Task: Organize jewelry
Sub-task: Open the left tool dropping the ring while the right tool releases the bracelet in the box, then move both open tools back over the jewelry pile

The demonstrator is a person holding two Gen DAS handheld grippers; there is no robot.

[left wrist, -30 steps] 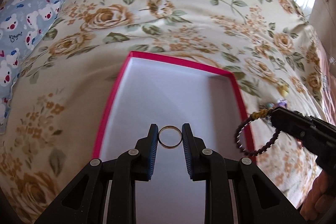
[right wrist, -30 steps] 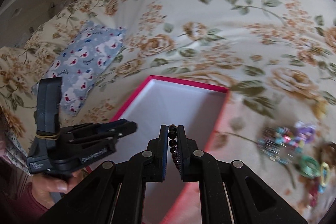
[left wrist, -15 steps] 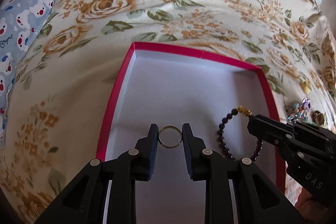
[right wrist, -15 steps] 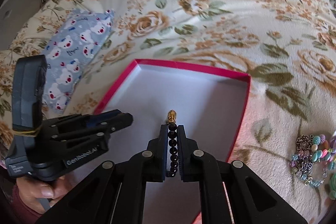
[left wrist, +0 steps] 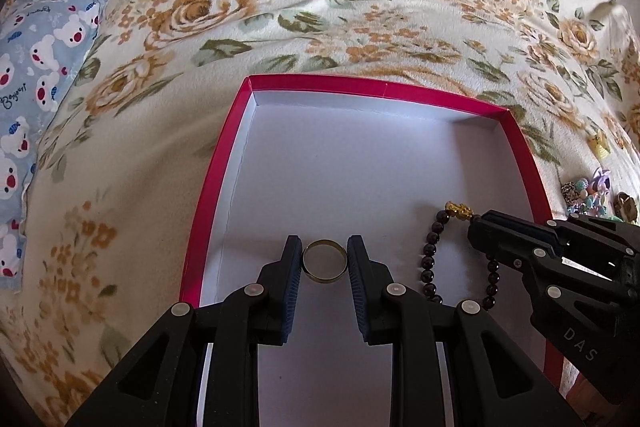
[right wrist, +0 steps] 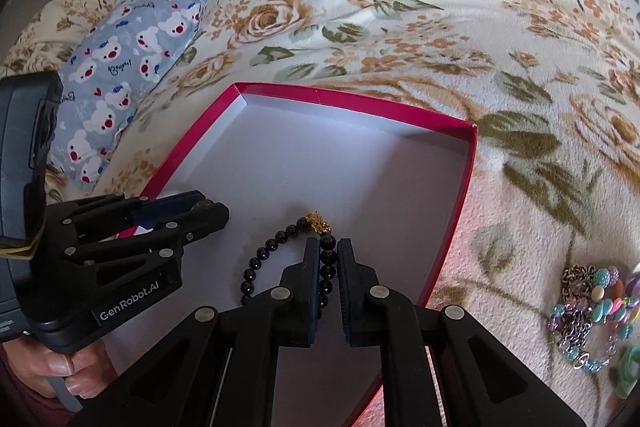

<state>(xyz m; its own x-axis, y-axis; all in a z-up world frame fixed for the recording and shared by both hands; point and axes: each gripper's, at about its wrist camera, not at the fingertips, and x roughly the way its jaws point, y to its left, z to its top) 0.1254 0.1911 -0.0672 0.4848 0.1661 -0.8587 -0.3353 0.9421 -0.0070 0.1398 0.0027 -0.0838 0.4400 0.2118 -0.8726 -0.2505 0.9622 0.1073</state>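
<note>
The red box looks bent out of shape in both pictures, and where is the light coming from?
Left wrist view: the fisheye lens bows the red box rim outward, and a bright window glares at the top right corner. Right wrist view: the same curving, with a sunlit strip on the box's far inner wall; the bead bracelet is sharp, while the colourful jewelry pile at the edge is a little soft.

The near end of the red box (left wrist: 208,195) is hidden behind the left tongs (left wrist: 324,263). Part of the bead bracelet (right wrist: 276,247) is hidden between the right tongs (right wrist: 329,259). The pile of jewelry (right wrist: 592,311) on the bed is cut off by the right wrist view's edge, its pieces too tangled to tell apart.
</note>
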